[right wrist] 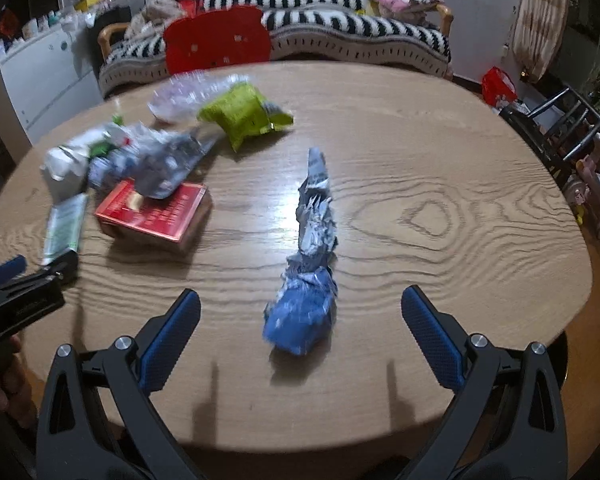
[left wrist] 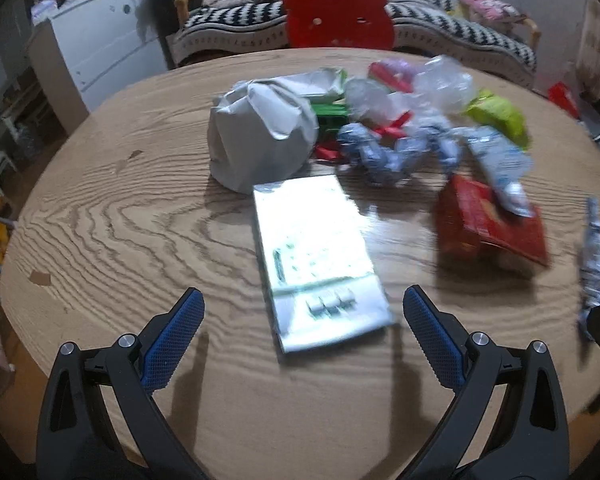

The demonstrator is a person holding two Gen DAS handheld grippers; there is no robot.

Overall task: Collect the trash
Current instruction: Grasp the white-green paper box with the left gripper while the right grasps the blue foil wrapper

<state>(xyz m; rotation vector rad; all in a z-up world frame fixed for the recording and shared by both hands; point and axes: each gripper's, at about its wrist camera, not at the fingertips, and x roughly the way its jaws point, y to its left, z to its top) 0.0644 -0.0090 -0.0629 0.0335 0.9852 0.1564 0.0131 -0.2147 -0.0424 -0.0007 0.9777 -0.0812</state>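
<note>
Trash lies on a round wooden table (left wrist: 112, 216). My left gripper (left wrist: 302, 300) is open, its fingers on either side of the near end of a flat silver-green pouch (left wrist: 316, 256). Beyond it sit a crumpled grey bag (left wrist: 260, 136), blue-white wrappers (left wrist: 396, 152), a red box (left wrist: 488, 224) and a lime packet (left wrist: 500, 116). My right gripper (right wrist: 300, 302) is open around the near end of a long crumpled blue-white wrapper (right wrist: 312, 256). The red box (right wrist: 156, 212), the lime packet (right wrist: 244, 114) and the pouch (right wrist: 64, 224) show in the right wrist view too.
A red chair back (left wrist: 340, 16) stands at the table's far edge, with a striped sofa (left wrist: 440, 20) behind it. A white cabinet (left wrist: 96, 44) is at the far left. A dark chair (right wrist: 556, 124) stands at the right. The left gripper (right wrist: 24, 292) shows at the right view's left edge.
</note>
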